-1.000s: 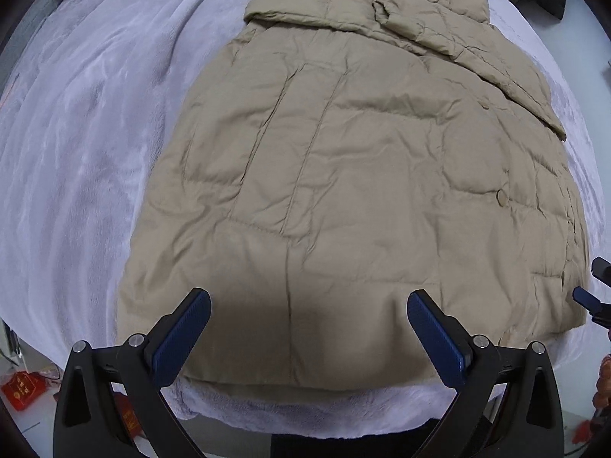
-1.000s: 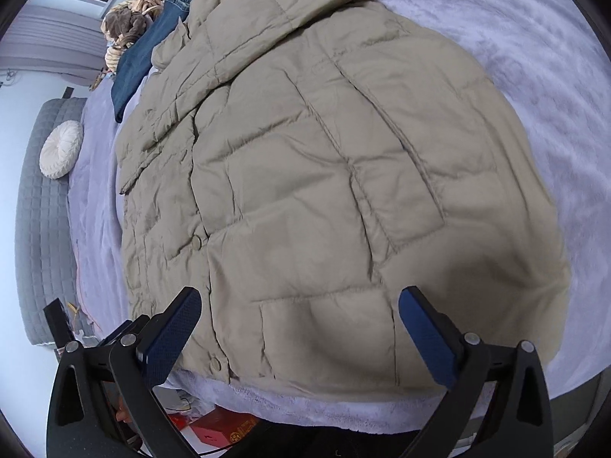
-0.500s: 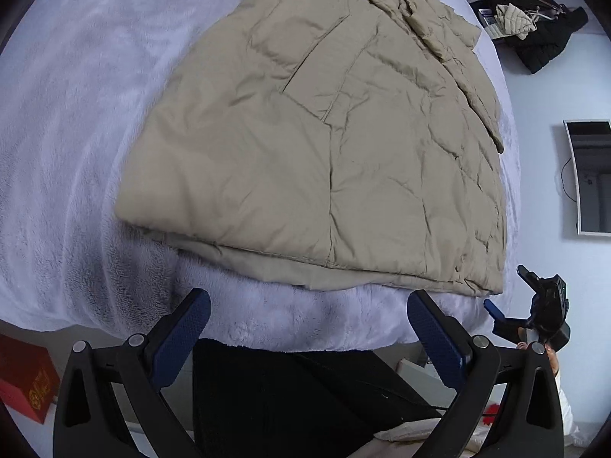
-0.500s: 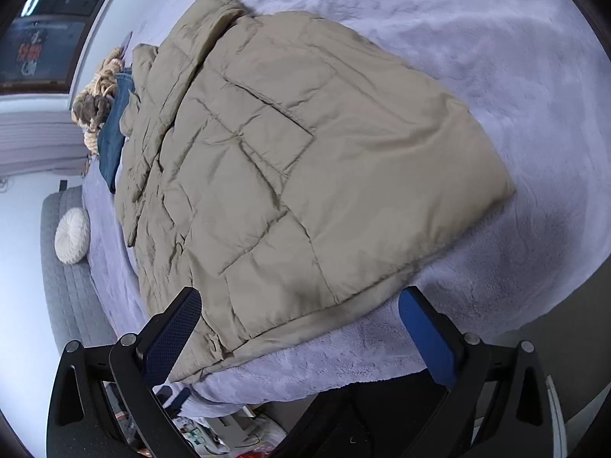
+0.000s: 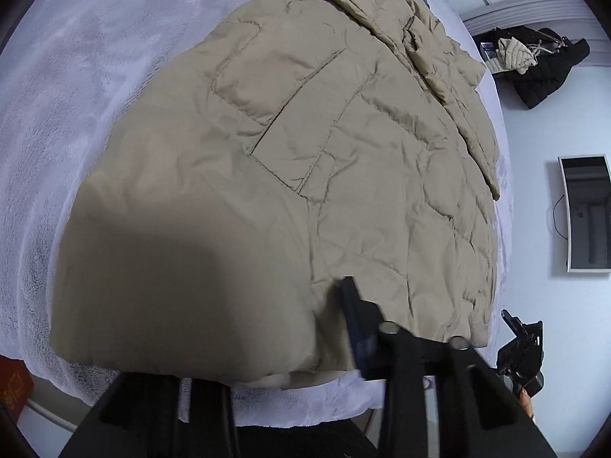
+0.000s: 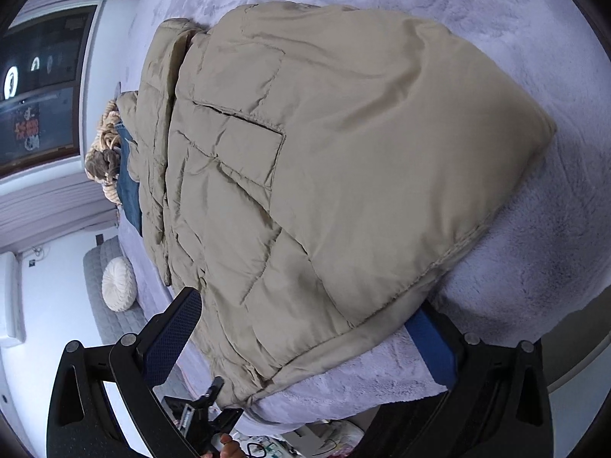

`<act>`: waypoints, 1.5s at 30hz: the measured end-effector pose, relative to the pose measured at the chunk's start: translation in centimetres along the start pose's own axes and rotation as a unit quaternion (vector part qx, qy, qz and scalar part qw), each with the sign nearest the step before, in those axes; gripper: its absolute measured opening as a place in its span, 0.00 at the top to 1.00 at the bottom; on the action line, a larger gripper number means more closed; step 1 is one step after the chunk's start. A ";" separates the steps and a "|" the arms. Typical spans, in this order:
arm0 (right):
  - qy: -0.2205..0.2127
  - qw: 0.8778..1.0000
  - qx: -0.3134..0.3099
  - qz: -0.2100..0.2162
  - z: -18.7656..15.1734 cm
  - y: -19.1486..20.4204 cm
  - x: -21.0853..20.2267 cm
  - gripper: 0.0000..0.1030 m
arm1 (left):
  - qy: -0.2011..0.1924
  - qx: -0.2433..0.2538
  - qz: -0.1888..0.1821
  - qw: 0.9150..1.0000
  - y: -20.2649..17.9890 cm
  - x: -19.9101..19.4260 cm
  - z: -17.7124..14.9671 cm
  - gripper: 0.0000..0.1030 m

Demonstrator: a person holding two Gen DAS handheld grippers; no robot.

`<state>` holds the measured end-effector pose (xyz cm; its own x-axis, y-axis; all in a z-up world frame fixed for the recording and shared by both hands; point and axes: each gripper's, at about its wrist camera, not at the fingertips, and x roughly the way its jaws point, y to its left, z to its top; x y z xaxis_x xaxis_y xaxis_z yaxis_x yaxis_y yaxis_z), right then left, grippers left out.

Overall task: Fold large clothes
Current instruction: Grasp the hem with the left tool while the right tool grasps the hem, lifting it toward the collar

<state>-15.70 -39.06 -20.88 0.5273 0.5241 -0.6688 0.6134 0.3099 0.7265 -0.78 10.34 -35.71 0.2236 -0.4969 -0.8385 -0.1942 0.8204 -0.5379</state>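
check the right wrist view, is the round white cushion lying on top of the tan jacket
No, the round white cushion lies on the grey quilted surface beside the bed, well clear of the tan jacket.

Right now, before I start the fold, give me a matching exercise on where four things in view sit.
Things:
1 padded coat
2 jeans
3 round cushion
4 black jacket

Places:
A on the grey quilted seat
B spread on the fleece blanket
C against the white wall
D poking out at the coat's far end

Pairs: 1-B, 2-D, 3-A, 4-C
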 end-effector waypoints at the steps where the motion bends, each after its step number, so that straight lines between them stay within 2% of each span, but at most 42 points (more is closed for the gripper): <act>1: -0.003 1.000 0.009 0.004 -0.1 -0.2 0.0 0.03 | -0.006 0.007 0.003 1.000 -1.0 -1.6 -0.7 0.77; 2: -0.007 1.000 0.016 0.009 -0.1 -0.4 -0.1 0.08 | -0.014 0.015 0.003 1.000 -1.5 -2.6 -0.8 0.84; 3: -0.008 1.000 0.021 0.016 -0.1 -0.6 -0.3 0.14 | -0.018 0.019 0.004 1.000 -2.4 -3.8 -1.4 0.85; 5: -0.003 0.999 0.029 0.028 -0.1 -0.9 -0.3 0.55 | -0.030 0.025 0.000 0.999 -3.3 -5.8 -1.8 0.85; 6: 0.000 0.999 0.030 0.027 -0.1 -1.1 -0.2 0.66 | -0.034 0.027 0.001 0.999 -4.6 -8.7 -4.7 0.86; 7: 0.003 0.999 0.027 0.022 0.0 -1.0 -0.2 0.86 | -0.040 0.034 0.001 0.999 -4.6 -10.1 -5.3 0.86; 8: 0.005 1.000 0.019 0.014 0.2 -0.8 -0.3 0.89 | -0.046 0.043 0.002 0.998 -4.8 -11.5 -5.7 0.89; 10: 0.005 1.000 -0.013 0.002 0.4 0.7 -0.5 0.92 | -0.058 0.054 0.003 0.997 -5.5 -14.2 -6.6 0.89; 15: 0.002 0.993 -0.117 -0.027 1.3 6.3 -1.5 0.93 | -0.101 0.082 -0.006 0.991 -8.8 -18.7 -4.6 0.89; 19: -0.011 0.979 -0.199 -0.038 3.1 12.3 -2.3 0.94 | -0.151 0.104 -0.012 0.983 -12.8 -22.3 -1.6 0.89; 23: -0.029 0.964 -0.261 -0.033 5.8 18.4 -2.5 0.94 | -0.204 0.135 -0.010 0.970 -17.8 -24.3 2.4 0.89; 28: -0.036 0.942 -0.332 -0.036 10.6 25.8 -0.8 0.94 | -0.248 0.146 0.021 0.957 -22.7 -25.1 8.2 0.89; 32: -0.037 0.923 -0.380 -0.048 14.5 31.4 1.9 0.94 | -0.259 0.139 0.053 0.954 -24.8 -23.4 13.9 0.89; 36: -0.030 0.913 -0.398 -0.081 18.7 34.9 7.0 0.94 | -0.246 0.116 0.086 0.958 -24.8 -19.0 19.5 0.89; 38: -0.030 0.912 -0.396 -0.100 20.3 35.5 9.9 0.94 | -0.225 0.107 0.111 0.962 -24.3 -15.9 22.2 0.89; 41: -0.029 0.916 -0.382 -0.118 22.5 35.3 13.3 0.94 | -0.206 0.104 0.141 0.963 -23.6 -12.4 24.9 0.89; 45: -0.026 0.919 -0.373 -0.126 24.7 34.5 16.8 0.94 | -0.189 0.098 0.149 0.966 -22.7 -9.2 27.4 0.89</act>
<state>28.84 -39.18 -11.01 0.4627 0.3285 -0.8234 0.1567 0.8839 0.4407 27.71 4.01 -13.36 0.5248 -0.1218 -0.8425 -0.1283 0.9671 -0.2197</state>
